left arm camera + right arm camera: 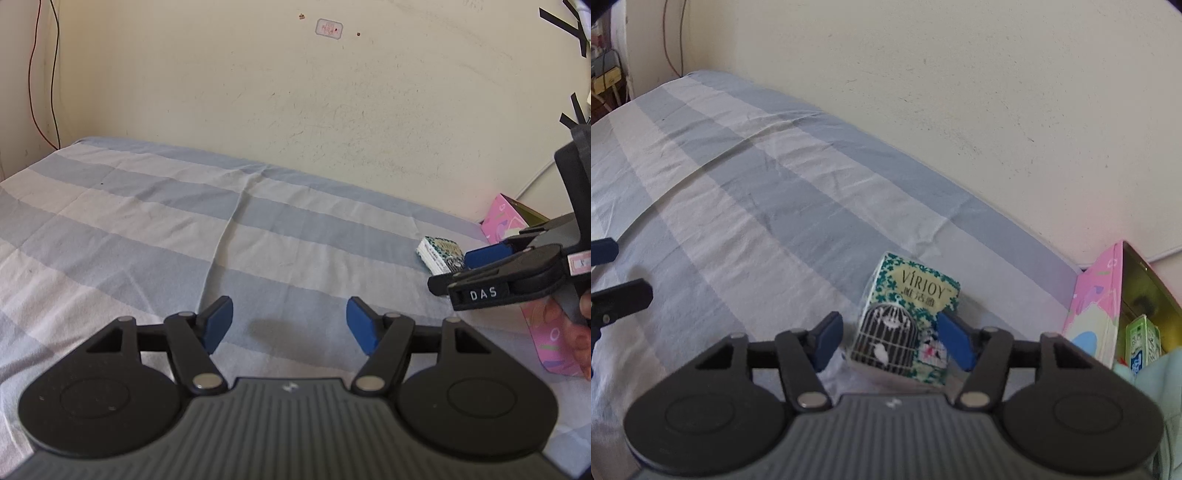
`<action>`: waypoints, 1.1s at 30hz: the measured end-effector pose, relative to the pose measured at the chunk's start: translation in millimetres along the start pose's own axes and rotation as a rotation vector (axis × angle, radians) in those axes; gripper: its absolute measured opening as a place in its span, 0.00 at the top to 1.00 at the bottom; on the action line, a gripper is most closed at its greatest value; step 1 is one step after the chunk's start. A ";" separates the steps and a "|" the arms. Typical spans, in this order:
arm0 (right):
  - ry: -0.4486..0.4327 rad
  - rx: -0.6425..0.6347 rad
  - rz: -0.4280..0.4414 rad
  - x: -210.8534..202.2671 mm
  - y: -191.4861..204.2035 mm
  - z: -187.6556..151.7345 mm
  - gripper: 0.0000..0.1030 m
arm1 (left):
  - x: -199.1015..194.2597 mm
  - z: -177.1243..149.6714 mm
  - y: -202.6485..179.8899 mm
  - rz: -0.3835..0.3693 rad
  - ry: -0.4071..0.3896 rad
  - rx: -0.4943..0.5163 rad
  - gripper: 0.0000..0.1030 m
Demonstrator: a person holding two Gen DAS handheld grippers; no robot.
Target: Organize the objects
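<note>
At four o'clock on the bed (738,177), the right gripper (892,341) straddled the tissue pack (908,314), pads apparently not yet pressing, likely to box (1097,306) it; the left gripper (290,325) waited open, empty.

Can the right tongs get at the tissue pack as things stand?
Probably yes. The tissue pack lies on the bedsheet between the right tongs' pads; the right pad looks against it, a gap remains on the left. Nothing blocks them.

Tissue pack (908,317) on bed (738,184), box (1097,314) right.
</note>
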State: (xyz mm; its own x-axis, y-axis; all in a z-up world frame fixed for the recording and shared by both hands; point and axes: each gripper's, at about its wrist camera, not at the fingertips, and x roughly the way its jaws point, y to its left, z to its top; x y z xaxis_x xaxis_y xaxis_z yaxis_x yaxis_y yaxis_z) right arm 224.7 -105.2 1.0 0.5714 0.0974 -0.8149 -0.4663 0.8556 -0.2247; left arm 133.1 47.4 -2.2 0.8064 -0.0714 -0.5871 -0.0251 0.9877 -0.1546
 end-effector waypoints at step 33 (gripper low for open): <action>-0.214 0.083 0.227 -78.6 44.9 -87.3 0.19 | 2.5 -6.9 1.1 -0.181 0.030 -0.043 0.32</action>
State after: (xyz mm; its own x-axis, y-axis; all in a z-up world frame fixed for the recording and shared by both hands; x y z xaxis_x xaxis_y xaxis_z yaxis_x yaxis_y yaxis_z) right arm 99.9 -118.8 8.3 0.5923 0.3878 -0.7063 -0.5465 0.8374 0.0015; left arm 131.0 47.3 -9.3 0.7820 -0.2524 -0.5699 0.0931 0.9514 -0.2936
